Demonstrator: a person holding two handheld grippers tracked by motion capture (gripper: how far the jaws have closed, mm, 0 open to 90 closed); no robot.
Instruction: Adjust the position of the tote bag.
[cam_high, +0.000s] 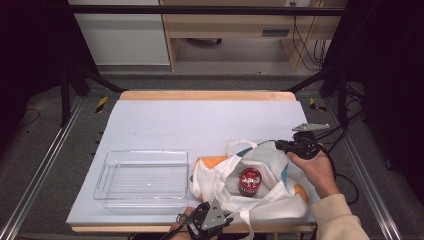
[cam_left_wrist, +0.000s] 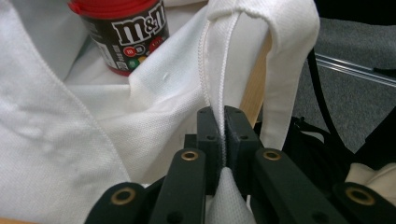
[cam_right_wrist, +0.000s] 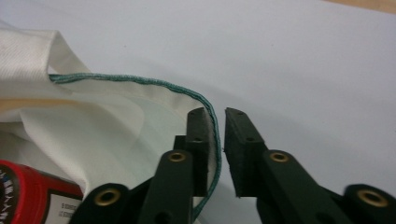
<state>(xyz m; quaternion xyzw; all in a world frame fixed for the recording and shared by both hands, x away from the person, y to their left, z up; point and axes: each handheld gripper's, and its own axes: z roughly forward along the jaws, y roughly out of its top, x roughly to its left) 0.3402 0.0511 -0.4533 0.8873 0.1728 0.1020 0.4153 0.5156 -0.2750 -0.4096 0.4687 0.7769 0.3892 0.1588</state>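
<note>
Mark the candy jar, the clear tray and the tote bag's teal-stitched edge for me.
candy jar (cam_high: 249, 180), high view, on its red lid.
clear tray (cam_high: 101, 176), high view, on its left handle wall.
teal-stitched edge (cam_right_wrist: 140, 80), right gripper view, on the hem ahead of the jaws.

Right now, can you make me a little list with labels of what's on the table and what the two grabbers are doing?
bag: white cloth bag, lying open on the table
inside bag: M&M's tub with red lid
tray: clear plastic tray, left of the bag, nothing in it
left gripper: shut on the bag's white edge
right gripper: jaws slightly apart, bag's green-stitched rim between them, one pad off it
</note>
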